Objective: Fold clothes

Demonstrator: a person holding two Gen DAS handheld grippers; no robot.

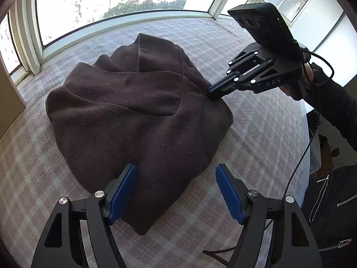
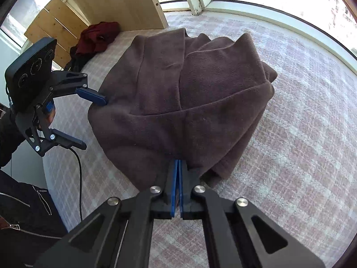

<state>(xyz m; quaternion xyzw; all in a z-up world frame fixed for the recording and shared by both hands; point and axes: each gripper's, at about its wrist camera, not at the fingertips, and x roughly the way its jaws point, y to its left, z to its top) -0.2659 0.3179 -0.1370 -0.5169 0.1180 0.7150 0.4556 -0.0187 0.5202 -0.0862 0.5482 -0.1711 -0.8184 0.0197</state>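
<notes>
The right claw [image 2: 178, 163] was clamped on the brown fleece garment [image 2: 189, 93] while the left claw [image 1: 176, 174], apart, straddled its near edge; pulling evenly would keep the fold flat.

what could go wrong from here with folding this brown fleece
The right gripper is shut on only a thin edge of the brown fleece, so a pull may slip it free. The left gripper is open, pinning nothing, so the loose pile could drag across the checked cover and unfold.
</notes>
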